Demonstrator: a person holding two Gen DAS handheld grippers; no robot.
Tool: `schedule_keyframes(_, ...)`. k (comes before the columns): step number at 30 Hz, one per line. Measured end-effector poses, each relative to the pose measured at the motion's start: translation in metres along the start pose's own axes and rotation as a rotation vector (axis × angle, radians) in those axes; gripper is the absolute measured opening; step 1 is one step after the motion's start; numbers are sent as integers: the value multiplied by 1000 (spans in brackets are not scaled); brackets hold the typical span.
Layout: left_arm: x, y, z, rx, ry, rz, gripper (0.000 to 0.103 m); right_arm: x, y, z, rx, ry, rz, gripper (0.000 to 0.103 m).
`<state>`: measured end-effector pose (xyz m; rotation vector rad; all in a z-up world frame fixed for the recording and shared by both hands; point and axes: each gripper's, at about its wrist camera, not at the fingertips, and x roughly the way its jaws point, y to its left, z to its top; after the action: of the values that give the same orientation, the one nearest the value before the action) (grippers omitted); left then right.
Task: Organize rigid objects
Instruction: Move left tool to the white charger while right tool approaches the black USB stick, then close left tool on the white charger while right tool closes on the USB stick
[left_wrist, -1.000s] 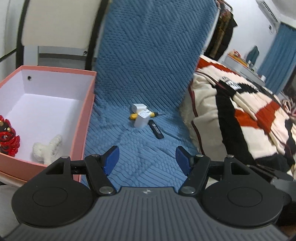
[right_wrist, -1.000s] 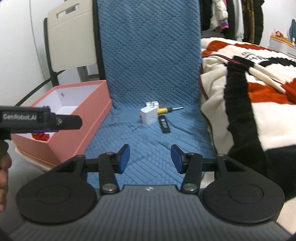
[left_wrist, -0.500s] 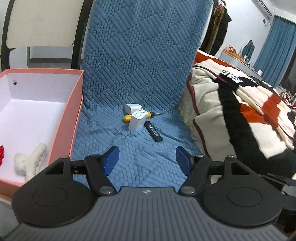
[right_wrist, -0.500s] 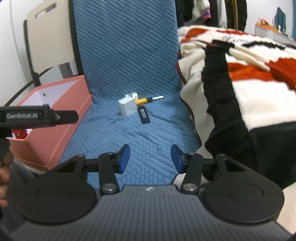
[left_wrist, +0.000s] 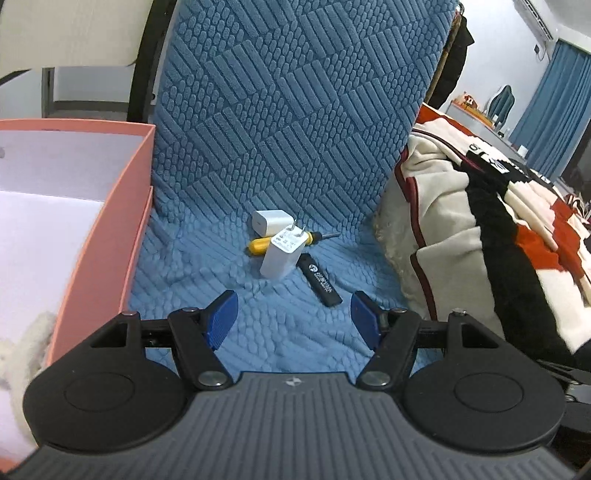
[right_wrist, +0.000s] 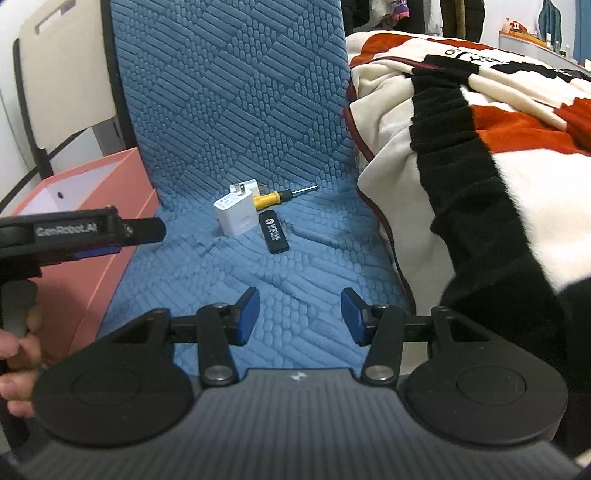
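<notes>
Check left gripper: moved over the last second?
Yes. The left gripper has advanced toward the white charger and swung right: the charger looms larger, and the pink box has slid toward the left edge.

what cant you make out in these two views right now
- Print on the black stick: too small to read, both views.
- Yellow screwdriver: its handle is partly hidden behind the front white charger.
- Pink box: cut off by the left wrist view's edge; contents mostly unseen.
</notes>
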<state>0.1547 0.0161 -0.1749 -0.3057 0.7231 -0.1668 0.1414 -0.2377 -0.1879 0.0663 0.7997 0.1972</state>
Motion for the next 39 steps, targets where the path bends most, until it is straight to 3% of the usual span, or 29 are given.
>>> schedule_keyframes(6, 29, 6, 12, -33, 32, -19, 72, 31, 1, 11, 24, 25, 18, 51)
schedule_keyframes(26, 139, 6, 51, 62, 165, -21, 70, 149, 3, 40, -79, 84, 126, 50)
schedule_keyframes(28, 147, 7, 54, 74, 164, 1, 67, 158, 3, 45, -85, 86, 143, 49)
schedule_keyframes(34, 164, 14, 58, 58, 183, -32, 61, 180, 6, 56, -99, 98, 181, 42)
schedule_keyframes(36, 169, 14, 57, 54, 192, -32, 61, 186, 6, 58, -97, 105, 187, 34)
schedule_keyframes(39, 175, 13, 56, 84, 200, -27, 59, 194, 4, 61, -98, 115, 196, 33)
